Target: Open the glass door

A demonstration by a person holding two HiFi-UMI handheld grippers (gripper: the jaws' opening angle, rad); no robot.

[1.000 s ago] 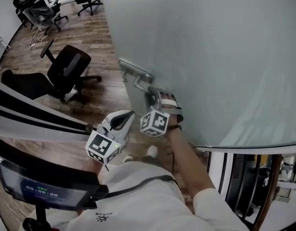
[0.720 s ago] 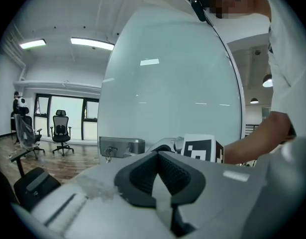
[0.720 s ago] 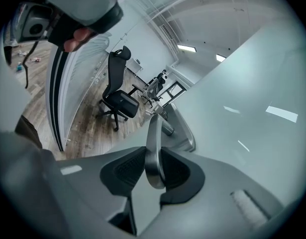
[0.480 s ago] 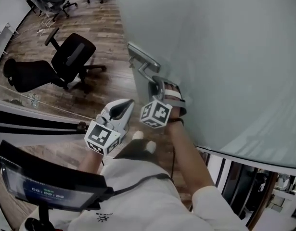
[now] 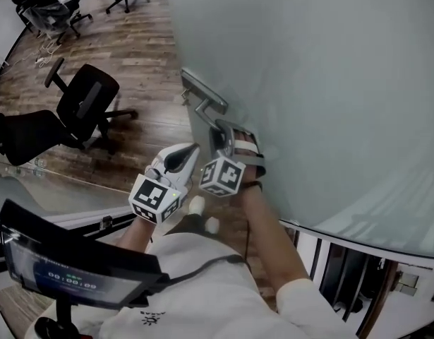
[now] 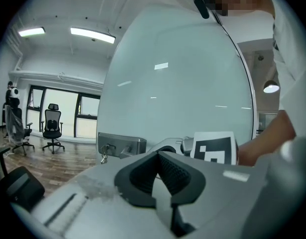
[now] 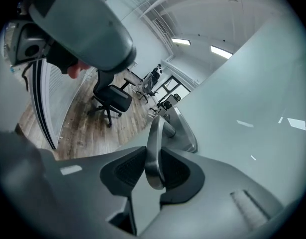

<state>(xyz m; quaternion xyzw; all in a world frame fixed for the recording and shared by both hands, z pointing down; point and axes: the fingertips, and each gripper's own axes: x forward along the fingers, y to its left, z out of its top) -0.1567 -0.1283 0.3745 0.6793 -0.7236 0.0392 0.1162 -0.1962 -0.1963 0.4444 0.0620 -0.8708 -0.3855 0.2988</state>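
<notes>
Chair [image 5: 82, 108] stands far left on the wood floor [image 5: 146, 62], well apart from everything else. Next come our left tongs [image 6: 158, 156], clenched on nothing and hanging just beside the right ones. Then the handle [image 7: 155, 128], a steel lever on a plate at the door's free edge. Our right tongs [image 7: 153, 153] are grasping it, pads pressed on either side near its outer end. The frosted glass door [image 5: 329, 83] fills the right of the head view, and we judge it partly swung, with office floor showing past its edge. The chief risk, as we see it, is the smooth lever sliding out of the pads because the hold sits so near its tip. A pull off the line of the swing would cause that. The idle left tongs could also knock the right ones and loosen the hold.
</notes>
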